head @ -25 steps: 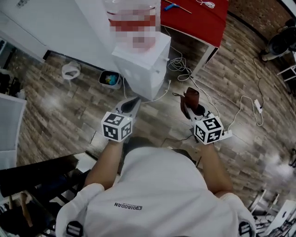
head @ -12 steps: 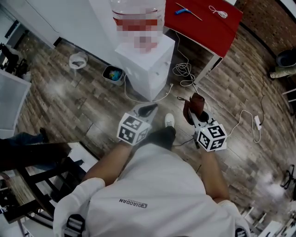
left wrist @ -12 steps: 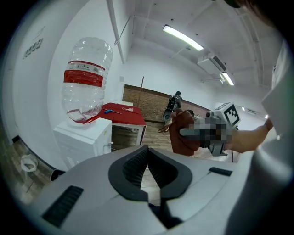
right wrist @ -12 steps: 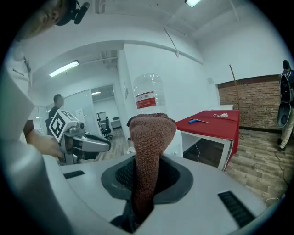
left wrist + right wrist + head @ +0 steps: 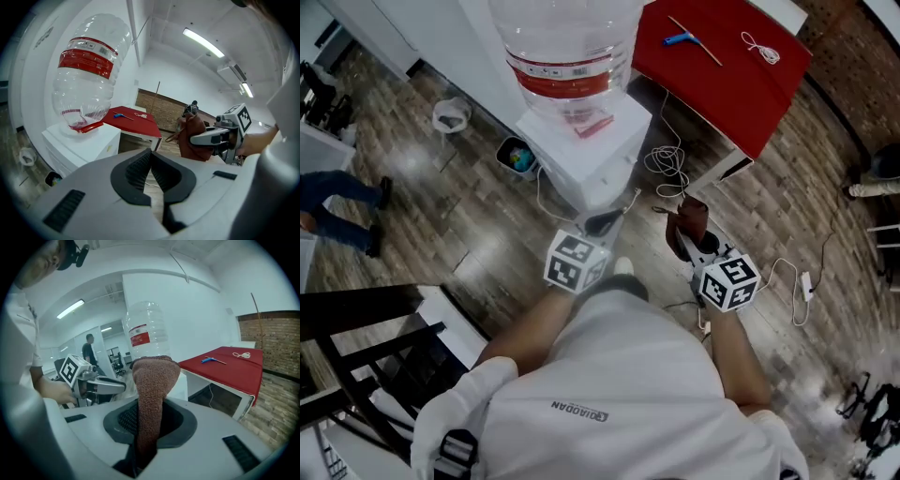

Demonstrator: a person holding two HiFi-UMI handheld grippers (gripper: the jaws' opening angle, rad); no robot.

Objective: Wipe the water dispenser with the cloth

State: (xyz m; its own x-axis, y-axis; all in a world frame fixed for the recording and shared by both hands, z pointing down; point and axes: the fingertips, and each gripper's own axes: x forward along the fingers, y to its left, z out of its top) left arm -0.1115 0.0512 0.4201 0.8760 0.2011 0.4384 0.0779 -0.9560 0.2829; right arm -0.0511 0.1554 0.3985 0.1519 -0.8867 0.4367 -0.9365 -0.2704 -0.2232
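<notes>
Right now the person stands close before the water dispenser (image 5: 598, 161), a clear bottle (image 5: 565, 42) upended on its top. Both tools are held low, near the body. The left gripper (image 5: 150, 155) has its jaws pressed together with nothing between them, its tip pointing at the dispenser's near side. The right gripper (image 5: 145, 423) clamps the brown cloth (image 5: 153, 380), which stands up out of its jaws, right of the dispenser and apart from it. A red table (image 5: 727, 66) stands farther right.
</notes>
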